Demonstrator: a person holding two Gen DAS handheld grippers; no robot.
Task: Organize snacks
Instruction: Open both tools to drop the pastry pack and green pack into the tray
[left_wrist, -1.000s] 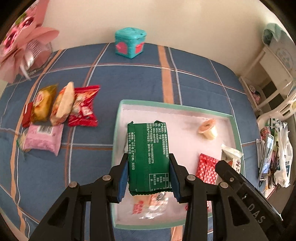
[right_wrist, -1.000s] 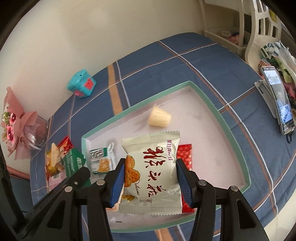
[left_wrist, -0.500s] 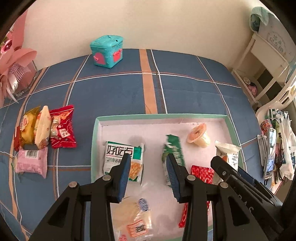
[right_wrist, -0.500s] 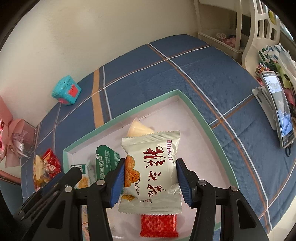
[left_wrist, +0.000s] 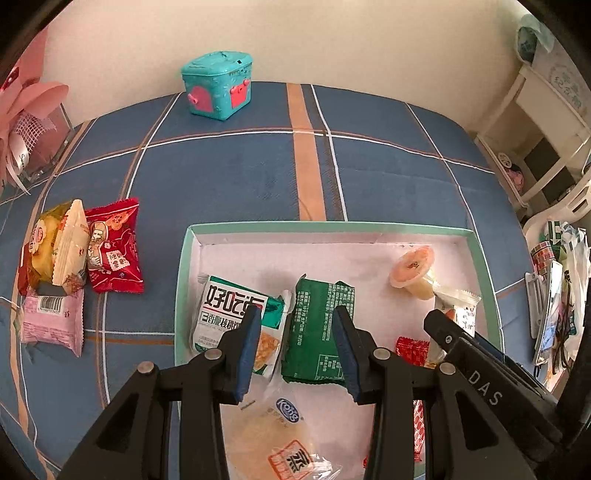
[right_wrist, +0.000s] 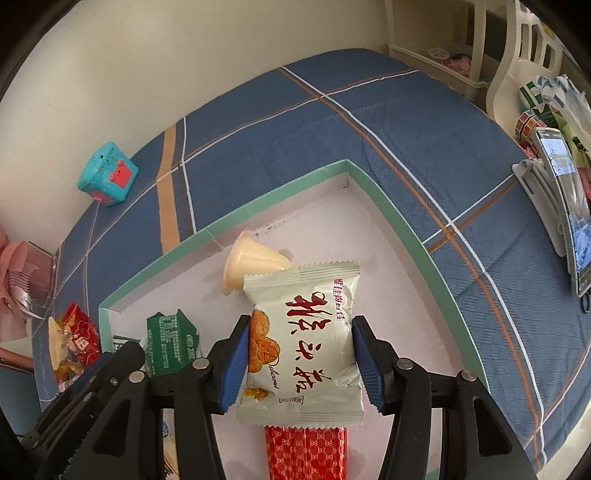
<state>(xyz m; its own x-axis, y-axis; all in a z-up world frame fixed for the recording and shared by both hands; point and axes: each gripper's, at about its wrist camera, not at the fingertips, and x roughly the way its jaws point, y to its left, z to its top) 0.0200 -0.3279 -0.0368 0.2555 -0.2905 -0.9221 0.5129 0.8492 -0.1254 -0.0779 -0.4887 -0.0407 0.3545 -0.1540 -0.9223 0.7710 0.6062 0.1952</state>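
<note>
Step in hand: the right gripper is lowering the white snack packet, clamped between its jaws, into the green-rimmed tray. Next move likely calls for releasing it beside the jelly cup. The left gripper is pointing steeply down over the green packet, jaws narrow, holding nothing.

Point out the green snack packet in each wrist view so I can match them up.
Left wrist: green snack packet lies in the tray, centre, between the left claw's fingers.
Right wrist: same packet at lower left, beside the other claw's arm.
Shared landmark: the teal toy box by the wall.
</note>
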